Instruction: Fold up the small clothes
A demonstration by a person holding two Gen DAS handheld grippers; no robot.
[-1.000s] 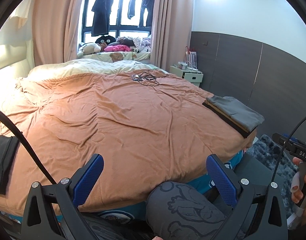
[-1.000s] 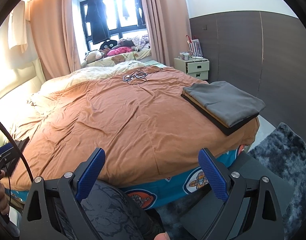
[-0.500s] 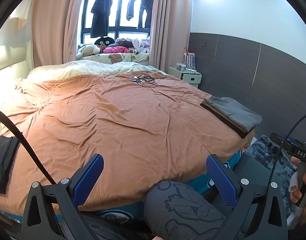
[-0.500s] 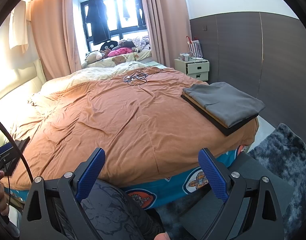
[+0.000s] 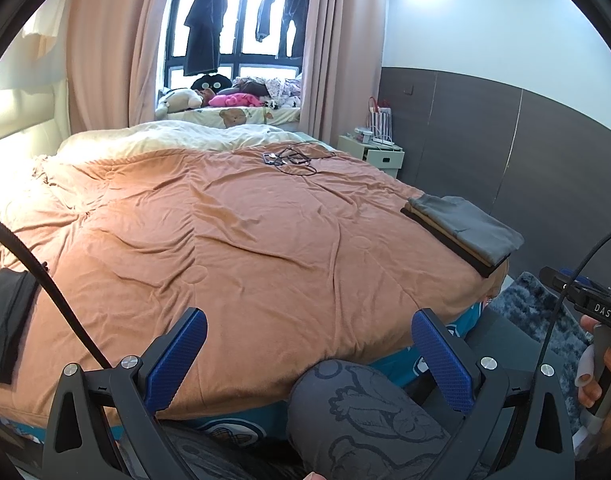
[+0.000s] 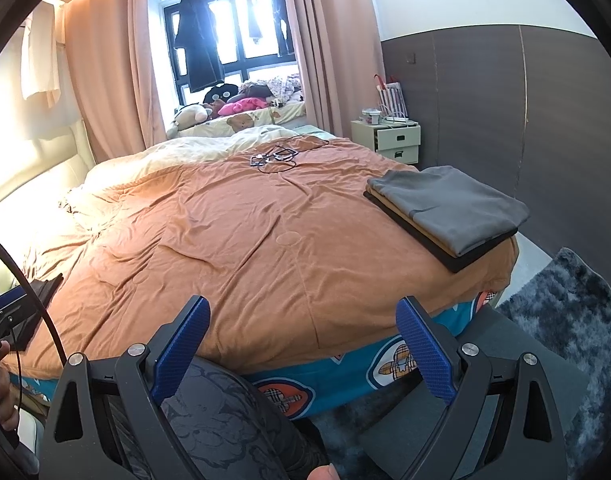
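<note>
Left gripper (image 5: 309, 354) is held wide open above the near edge of the bed, nothing between its blue pads (image 5: 176, 356); right gripper (image 6: 303, 346) is likewise spread wide and empty. A stack of folded clothes (image 6: 449, 210) is seen at the bed's near right corner: grey piece on top, tan layer under it, black at the bottom, edges roughly squared, lying flat on the orange duvet (image 6: 233, 240). The same stack (image 5: 463, 228) is visible in the left view, well apart from both grippers. A black garment (image 5: 5, 316) with a pale print lies at the left edge of the bed, partly cut off by the frame; whether it is folded cannot be told. The middle of the duvet is wrinkled, with a tangle of cables (image 5: 291, 158) far back near the cream bedding (image 5: 165, 140). A knee in patterned grey trousers (image 5: 361, 412) sits low between the left gripper's fingers, blocking the view of the bed's blue printed sheet (image 6: 385, 368). A black cable (image 5: 37, 280) crosses the left view's lower left. The right gripper's handle (image 5: 593, 312) is seen at the right edge of the left view, gripped by a hand (image 5: 607, 376). A white nightstand (image 6: 393, 140), pink curtains (image 6: 113, 72), hung dark clothes (image 6: 195, 52) at the window and a dark shaggy rug (image 6: 565, 320) are noted around the bed.
</note>
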